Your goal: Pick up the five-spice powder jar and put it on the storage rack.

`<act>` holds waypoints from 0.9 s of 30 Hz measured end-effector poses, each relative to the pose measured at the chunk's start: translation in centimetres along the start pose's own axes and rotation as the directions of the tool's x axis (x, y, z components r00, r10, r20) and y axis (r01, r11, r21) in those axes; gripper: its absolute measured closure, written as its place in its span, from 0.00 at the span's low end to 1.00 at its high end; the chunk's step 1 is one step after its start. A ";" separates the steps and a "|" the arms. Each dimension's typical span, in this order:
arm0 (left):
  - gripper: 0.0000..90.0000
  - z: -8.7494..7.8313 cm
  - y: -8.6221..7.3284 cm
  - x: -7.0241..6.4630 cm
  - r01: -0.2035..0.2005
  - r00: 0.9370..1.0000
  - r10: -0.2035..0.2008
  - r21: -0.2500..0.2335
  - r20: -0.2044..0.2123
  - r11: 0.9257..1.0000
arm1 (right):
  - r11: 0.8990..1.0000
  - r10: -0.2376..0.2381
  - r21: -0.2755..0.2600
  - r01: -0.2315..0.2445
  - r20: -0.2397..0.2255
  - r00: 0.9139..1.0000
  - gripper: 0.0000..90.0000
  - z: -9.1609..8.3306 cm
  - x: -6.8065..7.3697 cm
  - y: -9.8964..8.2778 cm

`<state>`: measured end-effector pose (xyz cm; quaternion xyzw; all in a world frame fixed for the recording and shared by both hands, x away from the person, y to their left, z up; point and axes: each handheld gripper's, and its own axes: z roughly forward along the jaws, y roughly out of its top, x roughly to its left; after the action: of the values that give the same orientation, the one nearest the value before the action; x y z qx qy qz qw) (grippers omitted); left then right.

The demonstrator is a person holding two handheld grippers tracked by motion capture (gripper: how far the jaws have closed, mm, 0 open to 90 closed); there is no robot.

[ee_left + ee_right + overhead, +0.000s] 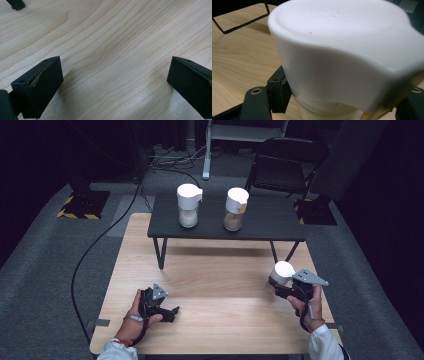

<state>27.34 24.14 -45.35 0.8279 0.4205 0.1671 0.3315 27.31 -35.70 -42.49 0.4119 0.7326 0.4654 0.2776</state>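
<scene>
Jar body hidden, right gripper clamped

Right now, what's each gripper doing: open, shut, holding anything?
Left gripper: open, nothing between its jaws, over the wooden table.
Right gripper: shut on a white-lidded jar.

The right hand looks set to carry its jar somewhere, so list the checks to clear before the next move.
1. Right tongs shut on the white-lidded jar: ok.
2. Jar upright in the grip: ok.
3. Jar's lid fully seated: cannot tell.
4. Left tongs open with nothing between them, over the light wooden table: ok.
5. Free room on the low black shelf beside the white-lidded jar of white powder and the white-lidded jar of brown powder: ok.
</scene>
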 end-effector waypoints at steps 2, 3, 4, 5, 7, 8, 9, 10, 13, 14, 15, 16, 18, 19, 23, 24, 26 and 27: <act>0.00 0.0 0.0 0.0 0.000 1.000 0.000 0.000 0.000 1.000 | 1.000 0.002 -0.002 -0.002 -0.001 1.000 0.33 -0.2 0.1 0.1; 0.00 0.0 0.0 0.0 0.000 1.000 0.000 0.000 0.000 1.000 | 1.000 0.006 -0.005 -0.006 -0.010 1.000 0.33 -0.5 0.0 0.5; 0.00 0.0 0.0 0.0 0.000 1.000 0.000 0.000 0.000 1.000 | 1.000 0.006 -0.005 -0.006 -0.010 1.000 0.33 -0.5 0.0 0.5; 0.00 0.0 0.0 0.0 0.000 1.000 0.000 0.000 0.000 1.000 | 1.000 0.000 -0.006 0.000 -0.011 1.000 0.33 -0.6 0.0 0.6; 0.00 0.0 0.0 0.0 0.000 1.000 0.000 0.000 0.000 1.000 | 1.000 -0.004 -0.003 0.004 -0.012 1.000 0.33 -0.9 0.1 1.2; 0.00 0.0 0.0 0.0 0.000 1.000 0.000 0.000 0.000 1.000 | 1.000 -0.003 -0.003 0.003 -0.014 1.000 0.33 -1.0 0.2 1.3; 0.00 0.0 0.0 0.0 0.000 1.000 0.000 0.000 0.000 1.000 | 1.000 -0.007 -0.003 0.007 -0.017 1.000 0.33 -1.2 0.2 1.4; 0.00 0.0 0.0 0.0 0.000 1.000 0.000 0.000 0.000 1.000 | 1.000 -0.007 -0.003 0.007 -0.017 1.000 0.33 -1.2 0.2 1.4; 0.00 0.0 0.0 0.0 0.000 1.000 0.000 0.000 0.000 1.000 | 1.000 -0.013 -0.004 0.012 -0.018 1.000 0.33 -1.5 0.4 1.9; 0.00 0.0 0.0 0.0 0.000 1.000 0.000 0.000 0.000 1.000 | 1.000 -0.020 -0.004 0.019 -0.018 1.000 0.33 -1.7 0.5 2.2; 0.00 0.0 0.0 0.0 0.000 1.000 0.000 0.000 0.000 1.000 | 1.000 -0.020 -0.004 0.019 -0.018 1.000 0.33 -1.7 0.5 2.2; 0.00 0.0 0.0 0.0 0.000 1.000 0.000 0.000 0.000 1.000 | 1.000 -0.018 -0.006 0.018 -0.017 1.000 0.33 -1.8 0.5 2.3; 0.00 0.0 0.0 0.0 0.000 1.000 0.000 0.000 0.000 1.000 | 1.000 -0.020 -0.005 0.020 -0.015 1.000 0.33 -2.0 0.6 2.6; 0.00 0.0 0.0 0.0 0.000 1.000 0.000 0.000 0.000 1.000 | 1.000 -0.025 -0.005 0.025 -0.012 1.000 0.33 -2.1 0.6 2.8; 0.00 0.0 0.0 0.0 -0.001 1.000 0.001 0.000 0.000 1.000 | 1.000 -0.018 -0.016 0.018 -0.009 1.000 0.33 -2.7 0.7 3.5; 0.00 0.0 0.0 0.0 0.000 1.000 0.000 0.000 0.000 1.000 | 1.000 -0.018 -0.016 0.018 -0.009 1.000 0.33 -2.7 0.7 3.5; 0.00 0.0 0.0 0.0 0.000 1.000 0.000 0.000 0.000 1.000 | 1.000 -0.024 -0.020 0.024 -0.006 1.000 0.33 -3.0 0.8 4.2; 0.00 0.0 0.0 0.0 0.000 1.000 0.000 -0.001 0.000 1.000 | 0.999 -0.025 -0.023 0.025 -0.004 1.000 0.33 -3.1 0.8 4.3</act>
<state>27.34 24.14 -45.36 0.8277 0.4206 0.1671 0.3318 25.92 -35.43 -37.31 0.3985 0.7328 0.4713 0.2865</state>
